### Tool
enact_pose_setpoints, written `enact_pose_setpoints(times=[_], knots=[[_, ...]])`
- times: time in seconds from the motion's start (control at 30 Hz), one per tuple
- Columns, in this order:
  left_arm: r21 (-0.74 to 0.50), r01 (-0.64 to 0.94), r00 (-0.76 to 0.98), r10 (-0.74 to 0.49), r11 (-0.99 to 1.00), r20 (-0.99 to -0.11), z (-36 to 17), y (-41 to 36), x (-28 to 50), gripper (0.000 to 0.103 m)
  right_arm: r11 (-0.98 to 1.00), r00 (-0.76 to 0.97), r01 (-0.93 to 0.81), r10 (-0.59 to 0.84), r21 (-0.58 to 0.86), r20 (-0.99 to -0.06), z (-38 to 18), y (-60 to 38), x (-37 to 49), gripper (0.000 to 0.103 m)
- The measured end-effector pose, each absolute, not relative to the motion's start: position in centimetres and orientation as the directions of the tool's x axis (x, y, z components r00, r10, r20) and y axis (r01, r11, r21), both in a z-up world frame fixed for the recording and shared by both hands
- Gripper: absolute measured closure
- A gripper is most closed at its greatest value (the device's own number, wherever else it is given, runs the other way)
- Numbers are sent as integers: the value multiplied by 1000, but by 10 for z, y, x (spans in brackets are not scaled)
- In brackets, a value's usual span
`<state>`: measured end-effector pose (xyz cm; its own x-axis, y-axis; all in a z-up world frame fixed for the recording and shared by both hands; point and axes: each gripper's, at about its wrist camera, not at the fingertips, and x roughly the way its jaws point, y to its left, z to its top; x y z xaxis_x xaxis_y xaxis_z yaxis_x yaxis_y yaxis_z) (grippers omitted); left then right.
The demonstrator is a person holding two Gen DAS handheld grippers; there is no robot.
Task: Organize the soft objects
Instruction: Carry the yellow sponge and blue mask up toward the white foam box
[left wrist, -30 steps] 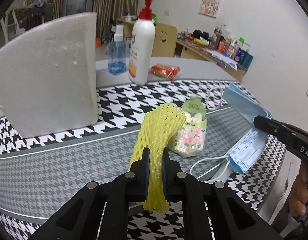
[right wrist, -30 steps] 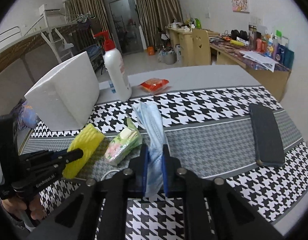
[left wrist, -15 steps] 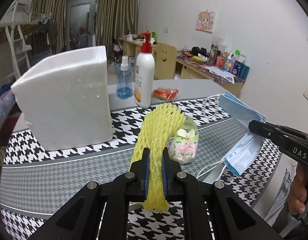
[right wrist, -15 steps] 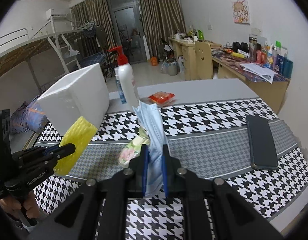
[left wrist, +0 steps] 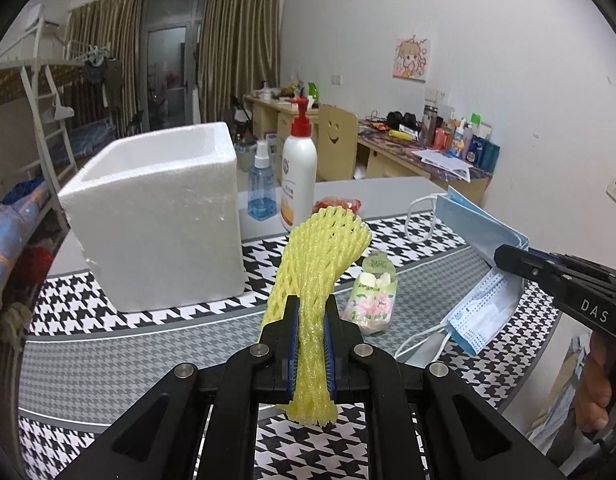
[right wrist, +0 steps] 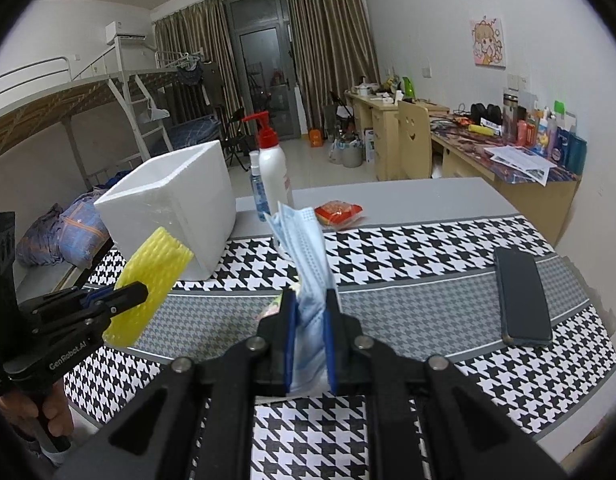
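Two tongs, each clamped on one soft item.
Left tongs grip one yellow foam net; right tongs grip one blue face mask; one tissue packet lies on the bench.

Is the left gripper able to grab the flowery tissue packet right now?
Probably not yet. The left gripper is shut on the yellow foam net, so it has no free grip, though the tissue packet lies uncovered just beyond.

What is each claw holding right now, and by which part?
Left claw: yellow foam net, pinched near its lower end. Right claw: blue face mask, pinched near its lower end.
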<state>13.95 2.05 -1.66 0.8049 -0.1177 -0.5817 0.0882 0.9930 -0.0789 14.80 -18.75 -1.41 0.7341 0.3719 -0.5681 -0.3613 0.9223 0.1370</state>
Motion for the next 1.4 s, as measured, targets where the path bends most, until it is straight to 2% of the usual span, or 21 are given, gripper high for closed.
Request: enact_pose_setpoints(times=[1.4], knots=[[-5, 38, 893, -36, 999, -449, 35, 40, 125, 92, 890, 760, -452, 422, 65, -493, 18, -141, 147, 87]])
